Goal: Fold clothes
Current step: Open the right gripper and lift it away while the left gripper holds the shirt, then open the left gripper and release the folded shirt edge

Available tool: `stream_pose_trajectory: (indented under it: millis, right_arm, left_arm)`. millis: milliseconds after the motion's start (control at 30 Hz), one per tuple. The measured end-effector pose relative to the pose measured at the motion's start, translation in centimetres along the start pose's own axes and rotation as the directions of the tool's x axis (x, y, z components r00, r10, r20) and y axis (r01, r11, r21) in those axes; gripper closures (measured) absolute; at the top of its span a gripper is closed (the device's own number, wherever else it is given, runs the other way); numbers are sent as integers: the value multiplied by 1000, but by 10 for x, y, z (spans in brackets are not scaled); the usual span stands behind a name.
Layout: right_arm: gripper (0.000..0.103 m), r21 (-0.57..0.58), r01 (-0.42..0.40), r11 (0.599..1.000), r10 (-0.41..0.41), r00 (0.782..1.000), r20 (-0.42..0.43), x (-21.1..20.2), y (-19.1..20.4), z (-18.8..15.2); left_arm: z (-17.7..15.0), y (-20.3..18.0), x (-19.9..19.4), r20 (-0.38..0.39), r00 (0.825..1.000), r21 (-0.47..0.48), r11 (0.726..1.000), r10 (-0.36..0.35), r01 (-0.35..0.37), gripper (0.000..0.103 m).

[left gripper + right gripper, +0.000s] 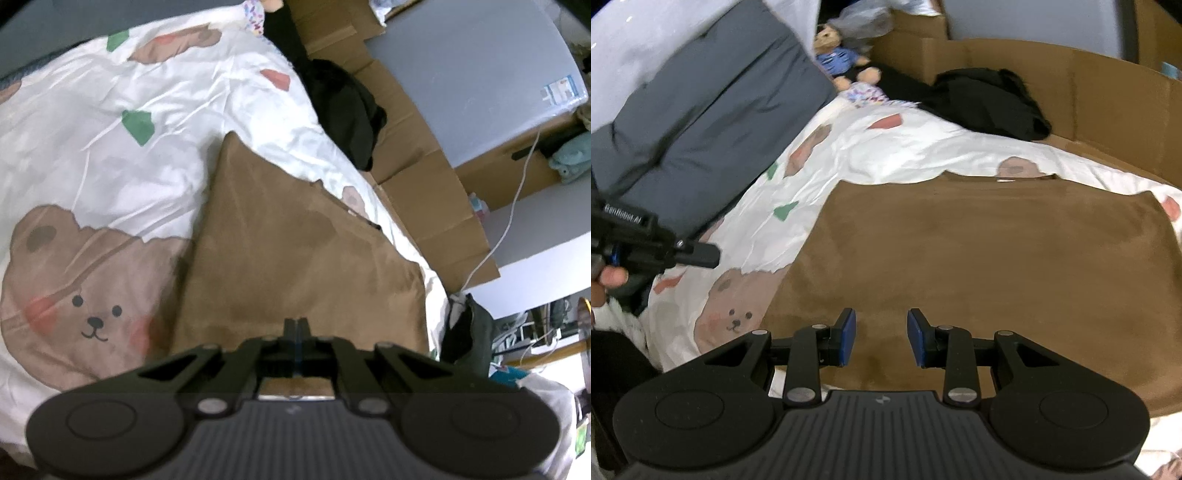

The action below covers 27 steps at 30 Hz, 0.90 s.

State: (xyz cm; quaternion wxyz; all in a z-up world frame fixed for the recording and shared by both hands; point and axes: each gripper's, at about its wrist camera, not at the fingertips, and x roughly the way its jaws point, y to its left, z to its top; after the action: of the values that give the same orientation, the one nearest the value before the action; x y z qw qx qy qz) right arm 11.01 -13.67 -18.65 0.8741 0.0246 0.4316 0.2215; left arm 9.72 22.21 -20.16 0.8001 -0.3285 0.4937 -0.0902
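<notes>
A brown garment [295, 251] lies folded flat on the white bear-print bedsheet [110, 147]. It also shows in the right wrist view [997, 258]. My left gripper [296, 328] is shut with its jaws together over the near edge of the brown garment; I cannot tell if cloth is pinched. In the right wrist view the left gripper [701, 254] hovers at the left above the sheet, held by a hand. My right gripper [881, 338] is open and empty, just above the near part of the brown garment.
A black garment [990, 99] lies at the bed's far side against cardboard boxes [1108, 110]. A grey duvet [701, 110] and a teddy bear [842, 55] sit at the far left. A white cable [517, 206] hangs by the boxes.
</notes>
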Motion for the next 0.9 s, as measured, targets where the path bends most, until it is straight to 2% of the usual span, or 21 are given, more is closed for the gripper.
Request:
stream_pose_trajectory:
  millis: [67, 133, 167, 200, 300, 367, 500, 567, 733, 800, 833, 867, 900]
  right_arm:
    - [68, 1, -2, 1000, 2, 1000, -6, 3, 3, -1]
    - [67, 5, -5, 1000, 5, 1000, -11, 7, 6, -3]
    - [65, 6, -6, 1000, 6, 1000, -14, 8, 7, -3]
    - [56, 10, -3, 1000, 3, 1000, -19, 11, 7, -4]
    - [51, 24, -3, 1000, 4, 1000, -16, 13, 6, -8]
    - [51, 32, -1, 999, 2, 1000, -21, 15, 4, -12]
    - [50, 52, 1, 999, 0, 1000, -24, 14, 0, -16]
    - [50, 63, 3, 998, -1, 1000, -24, 13, -3, -18]
    - [50, 89, 4, 996, -1, 1000, -26, 17, -9, -22]
    - [50, 100, 5, 995, -2, 1000, -30, 18, -12, -24]
    - [50, 104, 5, 995, -2, 999, -32, 18, -13, -24]
    - [50, 105, 4, 994, 0, 999, -33, 19, -14, -25]
    - [50, 106, 2, 994, 1, 999, -33, 19, -15, -26]
  left_arm:
    - [0, 8, 2, -10, 1000, -18, 1000, 2, -2, 102]
    - [-1, 15, 2, -14, 1000, -37, 999, 4, -5, 93]
    - [-1, 19, 2, -14, 1000, -38, 999, 10, -11, 93]
    - [-2, 22, 3, -16, 1000, -37, 999, 17, -17, 93]
    - [-5, 32, 5, -33, 999, -50, 998, 35, -37, 92]
    - [-7, 36, 7, -49, 998, -55, 998, 37, -39, 87]
    - [-13, 40, 15, -74, 995, -50, 996, 67, -70, 69]
    - [-16, 43, 20, -91, 993, -55, 995, 81, -86, 68]
    - [-19, 44, 32, -120, 988, -28, 994, 98, -102, 56]
    - [-20, 47, 36, -127, 984, -27, 991, 125, -130, 58]
    - [-21, 50, 38, -133, 980, -26, 988, 150, -155, 62]
    - [-21, 53, 41, -150, 973, -13, 984, 173, -177, 68]
    - [-22, 55, 42, -167, 969, 4, 983, 183, -185, 78]
